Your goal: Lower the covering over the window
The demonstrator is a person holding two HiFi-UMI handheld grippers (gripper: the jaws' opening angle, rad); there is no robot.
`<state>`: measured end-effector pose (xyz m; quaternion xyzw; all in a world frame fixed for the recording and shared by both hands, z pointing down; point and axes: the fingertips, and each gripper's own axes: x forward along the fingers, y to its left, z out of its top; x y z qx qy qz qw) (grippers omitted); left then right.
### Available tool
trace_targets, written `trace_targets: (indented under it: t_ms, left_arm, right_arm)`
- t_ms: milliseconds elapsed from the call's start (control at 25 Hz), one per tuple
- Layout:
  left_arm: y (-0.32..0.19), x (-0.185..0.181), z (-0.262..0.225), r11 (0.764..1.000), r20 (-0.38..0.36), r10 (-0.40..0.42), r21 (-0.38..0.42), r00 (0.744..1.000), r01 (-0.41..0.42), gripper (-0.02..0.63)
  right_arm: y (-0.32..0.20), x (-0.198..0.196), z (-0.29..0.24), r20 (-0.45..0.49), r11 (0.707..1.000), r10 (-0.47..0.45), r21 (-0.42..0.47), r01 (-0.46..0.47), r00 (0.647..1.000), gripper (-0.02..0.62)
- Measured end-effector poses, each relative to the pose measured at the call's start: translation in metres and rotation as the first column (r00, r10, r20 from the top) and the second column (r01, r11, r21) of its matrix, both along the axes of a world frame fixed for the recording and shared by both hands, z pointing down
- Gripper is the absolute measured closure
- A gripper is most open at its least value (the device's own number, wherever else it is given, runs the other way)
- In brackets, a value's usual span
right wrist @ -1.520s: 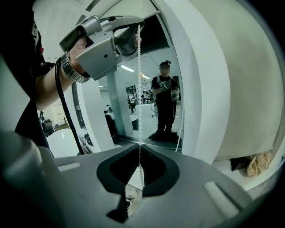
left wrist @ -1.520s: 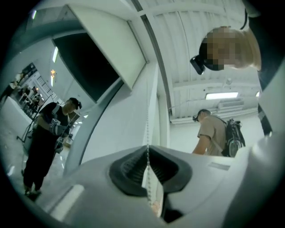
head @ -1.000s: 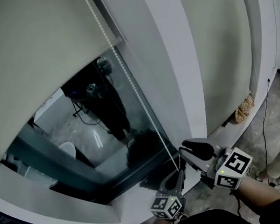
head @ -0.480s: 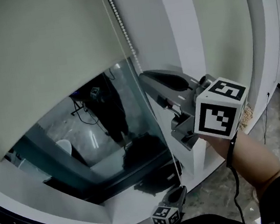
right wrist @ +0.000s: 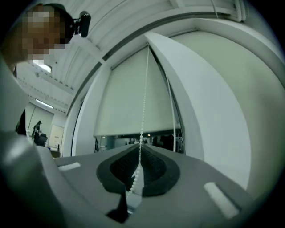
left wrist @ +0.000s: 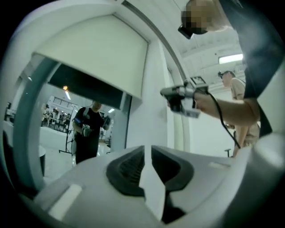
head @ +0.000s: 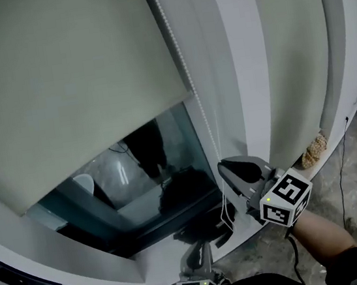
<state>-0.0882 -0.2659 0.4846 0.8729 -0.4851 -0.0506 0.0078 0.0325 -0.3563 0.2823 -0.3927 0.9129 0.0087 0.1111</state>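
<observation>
A beige roller blind (head: 72, 87) covers the upper part of the window, and dark glass (head: 150, 175) shows below its bottom edge. The white bead chain (head: 184, 65) hangs along the blind's right side. My right gripper (head: 225, 168) is shut on that chain; its jaws have just been closing with the chain (right wrist: 143, 98) between them. Below it the chain's loop hangs slack. My left gripper (head: 197, 251) sits low near the sill, apart from the chain. Its jaws (left wrist: 148, 149) have just been opening, a narrow gap between them with nothing in it.
A white pillar (head: 240, 64) stands right of the window, with another blind beyond it. A brownish lump (head: 312, 146) lies on the sill's corner and a cable (head: 337, 149) runs down to the floor. Another person (left wrist: 231, 89) stands at the right.
My right gripper went up the chain, shut on it and came down again. The blind's bottom edge now sits lower on the glass. My left gripper dropped lower and left the chain.
</observation>
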Motion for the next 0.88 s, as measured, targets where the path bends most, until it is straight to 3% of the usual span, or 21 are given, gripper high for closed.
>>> trace_targets:
  t_ms: [80, 200, 400, 560, 640, 760, 880]
  left_arm:
    - [-0.007, 0.008, -0.029, 0.999, -0.041, 0.027, 0.039, 0.999, -0.025, 0.557]
    - [-0.02, 0.043, -0.075, 0.987, -0.115, 0.142, 0.097, 0.983, -0.131, 0.545]
    - [-0.047, 0.083, -0.153, 0.954, -0.247, 0.273, 0.193, 0.93, -0.229, 0.499]
    - [-0.058, 0.099, -0.181, 0.939, -0.267, 0.308, 0.243, 0.913, -0.245, 0.508]
    - [-0.057, 0.105, -0.181, 0.933, -0.246, 0.325, 0.241, 0.913, -0.267, 0.585]
    - [-0.055, 0.106, -0.179, 0.931, -0.237, 0.336, 0.227, 0.911, -0.284, 0.591]
    - [-0.056, 0.112, -0.151, 0.942, -0.211, 0.334, 0.113, 0.919, -0.317, 0.592]
  right_arm:
    - [0.006, -0.003, 0.062, -0.055, 0.997, 0.005, -0.081, -0.009, 0.998, 0.583]
    - [0.029, -0.014, 0.149, -0.119, 0.981, -0.004, -0.191, -0.019, 0.993, 0.583]
    - [0.062, -0.033, 0.224, -0.225, 0.962, -0.034, -0.271, -0.029, 0.974, 0.583]
    - [0.084, -0.037, 0.281, -0.269, 0.921, -0.095, -0.389, -0.018, 0.958, 0.583]
    - [0.092, -0.032, 0.294, -0.247, 0.902, -0.099, -0.432, -0.018, 0.964, 0.583]
    - [0.092, -0.024, 0.295, -0.252, 0.894, -0.097, -0.447, -0.027, 0.963, 0.583]
    - [0.097, -0.017, 0.311, -0.22, 0.841, -0.132, -0.541, -0.008, 0.966, 0.575]
